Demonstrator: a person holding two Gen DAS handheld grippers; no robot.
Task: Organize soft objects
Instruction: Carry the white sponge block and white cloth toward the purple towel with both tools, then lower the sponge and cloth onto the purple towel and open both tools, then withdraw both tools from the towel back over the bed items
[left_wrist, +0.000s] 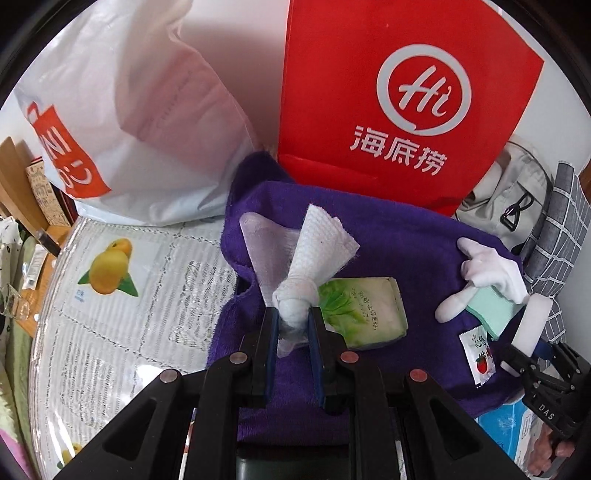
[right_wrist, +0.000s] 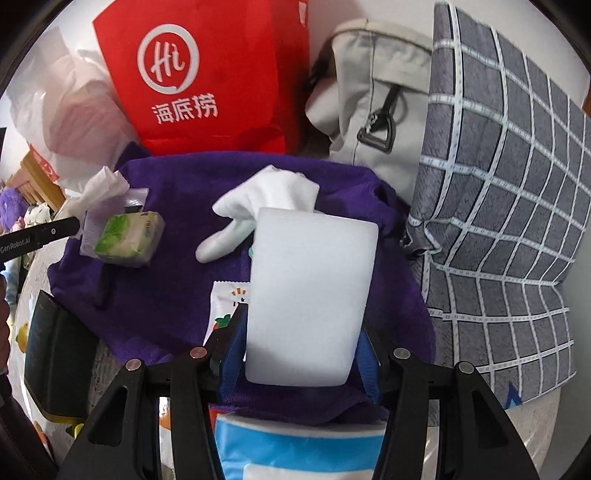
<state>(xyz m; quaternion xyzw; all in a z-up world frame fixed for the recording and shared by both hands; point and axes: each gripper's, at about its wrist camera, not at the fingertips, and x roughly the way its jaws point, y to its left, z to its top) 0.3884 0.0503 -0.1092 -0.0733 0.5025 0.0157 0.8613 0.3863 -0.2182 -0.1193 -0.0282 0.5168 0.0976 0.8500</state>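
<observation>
A purple towel (left_wrist: 388, 236) lies spread on the table, also in the right wrist view (right_wrist: 177, 280). My left gripper (left_wrist: 293, 314) is shut on a knotted white cloth bundle (left_wrist: 306, 269) held above the towel; the bundle shows at the left of the right wrist view (right_wrist: 101, 188). A green tissue pack (left_wrist: 364, 314) lies on the towel just right of it (right_wrist: 127, 238). My right gripper (right_wrist: 303, 332) is shut on a white sponge block (right_wrist: 310, 295), seen at the right in the left wrist view (left_wrist: 530, 332). A white glove (left_wrist: 487, 277) (right_wrist: 258, 210), a green sponge (left_wrist: 495, 314) and a small tomato-print sachet (left_wrist: 480, 354) lie on the towel.
A red paper bag (left_wrist: 399, 99) and a white plastic bag (left_wrist: 122, 122) stand behind the towel. A beige bag (right_wrist: 373, 99) and a grey checked cushion (right_wrist: 509, 221) sit at the right. A blue-white tissue packet (right_wrist: 295, 446) lies at the near edge. A lace tablecloth with fruit prints (left_wrist: 122, 280) covers the table.
</observation>
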